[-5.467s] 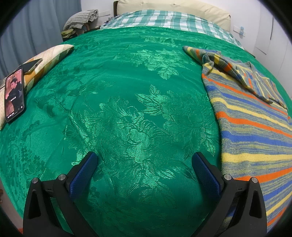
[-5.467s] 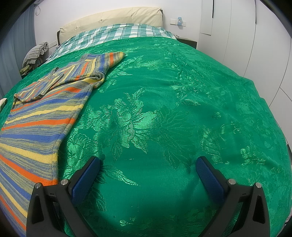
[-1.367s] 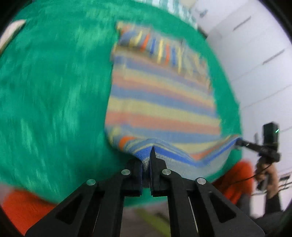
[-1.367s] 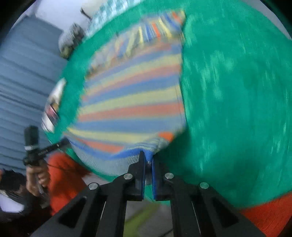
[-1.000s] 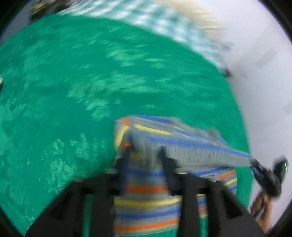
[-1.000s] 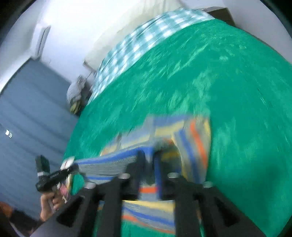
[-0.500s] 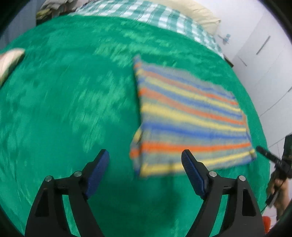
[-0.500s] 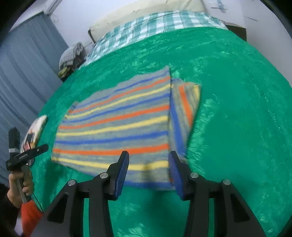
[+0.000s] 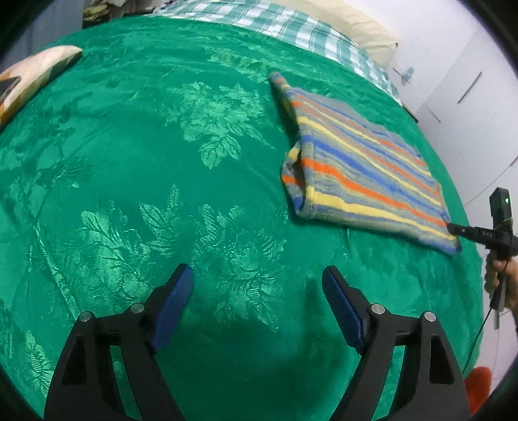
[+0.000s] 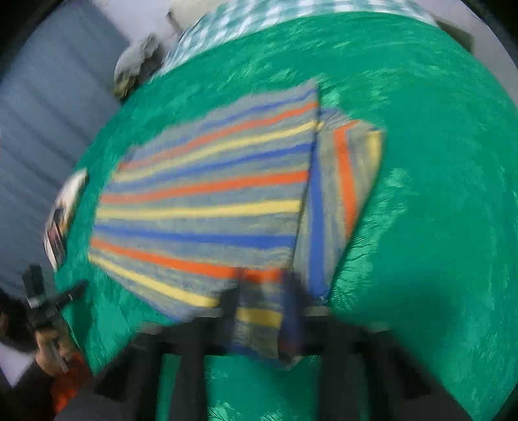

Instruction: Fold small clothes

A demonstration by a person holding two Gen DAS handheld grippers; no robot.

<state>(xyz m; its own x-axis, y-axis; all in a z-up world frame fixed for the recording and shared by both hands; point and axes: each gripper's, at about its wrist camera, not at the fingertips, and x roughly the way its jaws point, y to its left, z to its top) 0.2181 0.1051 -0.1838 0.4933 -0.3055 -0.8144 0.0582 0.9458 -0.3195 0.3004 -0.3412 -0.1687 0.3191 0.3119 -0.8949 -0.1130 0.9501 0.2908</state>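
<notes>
A striped sweater [image 9: 362, 168] in grey, blue, orange and yellow lies folded in half on the green bedspread [image 9: 162, 162]. My left gripper [image 9: 257, 301] is open and empty, low over the bedspread, left of and nearer than the sweater. The right wrist view is blurred by motion. There the sweater [image 10: 207, 200] fills the middle, with a folded sleeve [image 10: 343, 194] at its right. My right gripper [image 10: 262, 311] is open, its jaws on either side of the sweater's near edge. The right gripper also shows in the left wrist view [image 9: 466, 231], touching the sweater's near right corner.
A patterned pillow [image 9: 29, 81] lies at the bed's left edge, with a phone [image 10: 60, 226] on it. A checked sheet [image 9: 275, 22] and a cream pillow [image 9: 356, 32] are at the head. White wardrobe doors [image 9: 469, 97] stand to the right, grey curtains [image 10: 42, 113] to the left.
Both grippers carried the sweater's hem over to fold it in half, then let go and opened. My left gripper has since pulled back to the left; my right has moved low to the near edge.
</notes>
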